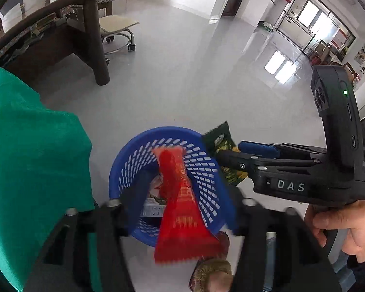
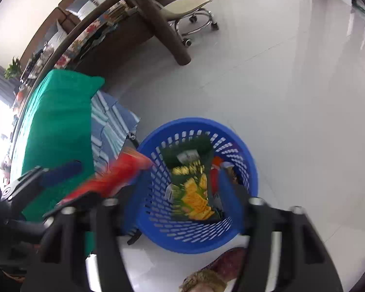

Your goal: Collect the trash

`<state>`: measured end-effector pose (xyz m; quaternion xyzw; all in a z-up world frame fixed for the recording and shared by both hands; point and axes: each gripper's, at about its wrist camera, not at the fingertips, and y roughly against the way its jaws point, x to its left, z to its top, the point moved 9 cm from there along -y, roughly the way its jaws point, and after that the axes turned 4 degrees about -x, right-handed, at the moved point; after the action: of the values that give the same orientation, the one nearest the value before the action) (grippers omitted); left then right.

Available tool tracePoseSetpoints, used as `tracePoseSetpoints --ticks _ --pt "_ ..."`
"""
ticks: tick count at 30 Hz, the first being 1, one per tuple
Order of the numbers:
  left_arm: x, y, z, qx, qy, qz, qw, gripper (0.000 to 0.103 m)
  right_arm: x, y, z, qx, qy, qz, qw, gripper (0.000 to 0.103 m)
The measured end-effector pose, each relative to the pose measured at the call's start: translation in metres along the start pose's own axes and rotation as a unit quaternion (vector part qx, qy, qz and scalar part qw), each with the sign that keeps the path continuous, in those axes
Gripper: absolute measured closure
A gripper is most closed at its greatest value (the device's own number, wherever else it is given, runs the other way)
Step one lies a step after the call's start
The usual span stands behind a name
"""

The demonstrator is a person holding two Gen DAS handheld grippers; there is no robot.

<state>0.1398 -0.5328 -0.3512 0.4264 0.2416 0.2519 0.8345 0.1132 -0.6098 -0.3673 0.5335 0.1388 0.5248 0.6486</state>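
Observation:
A blue mesh basket [image 1: 197, 160] stands on the floor; it also shows in the right wrist view [image 2: 233, 233]. My left gripper [image 1: 180, 194] is open above it, and a red wrapper [image 1: 182, 209] hangs loose between its fingers [image 1: 136, 192], blurred. The red wrapper [image 2: 114, 177] also shows in the right wrist view. My right gripper [image 2: 180, 192] is open over the basket, with a green snack bag [image 2: 192, 185] loose between its fingers. From the left view the right gripper [image 1: 233, 150] and the green bag [image 1: 221, 141] sit at the basket's right rim.
A green cloth-covered surface [image 2: 58, 121] stands left of the basket, with a striped cloth [image 2: 109, 126] beside it. A dark wooden table leg [image 1: 95, 41] and a wheeled stool [image 1: 116, 29] are farther back. The person's slippered foot [image 2: 214, 275] is near the basket.

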Motion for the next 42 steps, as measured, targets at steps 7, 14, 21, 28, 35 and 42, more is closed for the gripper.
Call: tracePoseSetpoints --ticks 7,14,21,28,35,42 --pt "0.004 0.059 0.021 -0.098 0.001 0.050 0.9940 0.011 -0.006 0.047 0.011 -0.064 -0.021 -0.010 0.998 0.012" --pt "-0.009 0.150 0.001 -0.161 -0.020 0.063 0.9848 0.005 0.011 0.143 -0.019 -0.146 0.004 -0.052 0.988 0.005" --pt "-0.021 0.194 -0.046 -0.164 -0.054 0.116 0.9781 0.005 0.028 0.197 -0.072 -0.216 0.011 -0.087 0.973 0.005" --pt "-0.021 0.201 -0.054 -0.139 -0.034 0.138 0.9801 0.005 0.037 0.212 -0.081 -0.205 0.037 -0.125 0.970 0.005" --pt "-0.015 0.194 -0.065 -0.093 -0.015 0.107 0.9898 0.005 0.057 0.207 -0.103 -0.159 0.056 -0.136 0.976 0.005" --pt "-0.020 0.189 -0.071 -0.076 -0.030 0.121 0.9892 0.005 0.062 0.203 -0.116 -0.129 0.061 -0.138 0.980 0.005"
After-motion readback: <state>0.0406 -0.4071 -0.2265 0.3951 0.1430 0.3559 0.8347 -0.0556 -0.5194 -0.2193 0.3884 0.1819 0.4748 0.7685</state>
